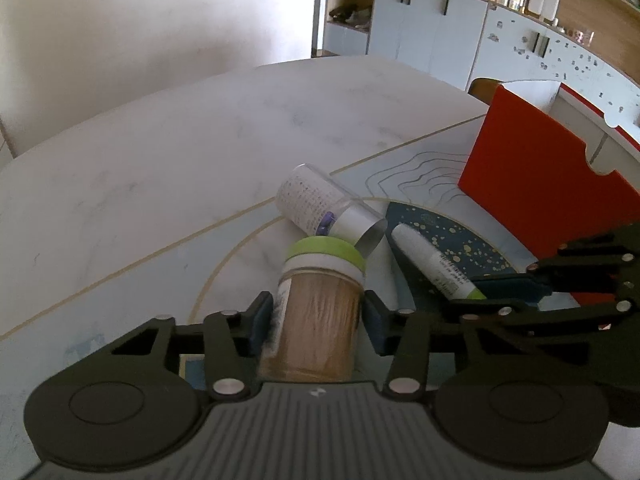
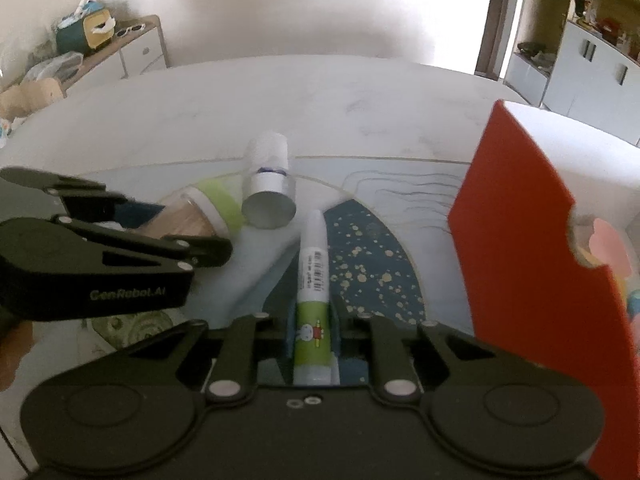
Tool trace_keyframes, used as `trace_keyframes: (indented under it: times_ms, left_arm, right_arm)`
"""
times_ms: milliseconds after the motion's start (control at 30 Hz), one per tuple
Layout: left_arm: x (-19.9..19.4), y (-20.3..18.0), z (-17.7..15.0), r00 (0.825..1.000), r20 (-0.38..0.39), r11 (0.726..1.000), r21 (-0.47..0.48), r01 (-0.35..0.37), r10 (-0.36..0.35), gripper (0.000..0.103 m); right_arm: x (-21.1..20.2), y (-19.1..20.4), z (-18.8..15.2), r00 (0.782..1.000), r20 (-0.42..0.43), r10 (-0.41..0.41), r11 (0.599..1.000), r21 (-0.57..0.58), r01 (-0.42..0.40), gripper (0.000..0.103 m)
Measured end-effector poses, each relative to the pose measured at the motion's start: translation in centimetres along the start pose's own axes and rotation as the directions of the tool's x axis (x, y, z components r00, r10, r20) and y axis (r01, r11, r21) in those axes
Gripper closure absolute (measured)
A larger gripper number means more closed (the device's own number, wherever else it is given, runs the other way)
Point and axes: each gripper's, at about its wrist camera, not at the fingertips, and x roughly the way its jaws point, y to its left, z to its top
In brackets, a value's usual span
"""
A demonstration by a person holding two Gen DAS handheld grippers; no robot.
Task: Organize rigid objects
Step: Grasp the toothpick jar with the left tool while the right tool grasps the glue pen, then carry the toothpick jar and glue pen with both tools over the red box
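Jaws on jar [image 1: 320, 316], glue stick [image 2: 314, 308]

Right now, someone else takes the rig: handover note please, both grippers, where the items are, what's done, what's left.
Left gripper: fingers either side of the toothpick jar, green-lidded, lying on the mat; firm contact not clear.
Right gripper: shut on the glue stick, which still lies on the dark speckled patch.
Clear tube: lying loose just beyond the jar, untouched.
Red box: stands to the right with a few coloured things inside.
Done: neither gripped item lifted yet.
Left: probably move jar, glue stick, then the tube into the box.
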Motion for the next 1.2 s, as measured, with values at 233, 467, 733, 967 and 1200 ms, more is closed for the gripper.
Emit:
trace_keyframes:
  times_ms: [233, 467, 733, 967, 1200]
  left_arm:
    - [-1.0, -0.5, -0.2, 1.0, -0.015, 1.0, -0.026, 0.001, -0.001, 0.061]
    - [-3.3, -1.2, 0.2, 1.0, -0.01, 0.998, -0.06, 0.011, -0.012, 0.061]
    - [-6.7, -3.1, 1.6, 0.999, -0.01, 0.995, -0.085, 0.049, -0.05, 0.061]
    - [-9.1, -6.0, 3.2, 0.998, -0.006, 0.995, -0.082, 0.059, -0.06, 0.061]
    - [-11.1, -10.1, 5.3, 0.996, 0.049, 0.995, -0.076, 0.072, -0.068, 0.061]
  right_arm:
    - [-3.2, -0.7, -0.5, 0.998, 0.032, 0.045, 0.998, 0.048, -0.047, 0.086]
    - [-7.4, -1.8, -0.6, 0.994, 0.067, 0.09, 0.992, 0.086, -0.095, 0.086]
    - [-11.9, -4.3, -0.3, 0.987, 0.105, 0.12, 0.986, 0.103, -0.13, 0.086]
    - [-15.0, -7.5, -0.2, 0.981, 0.139, 0.135, 0.98, 0.128, -0.153, 0.086]
    - [-16.7, -11.0, -0.2, 0.979, 0.159, 0.131, 0.979, 0.132, -0.153, 0.086]
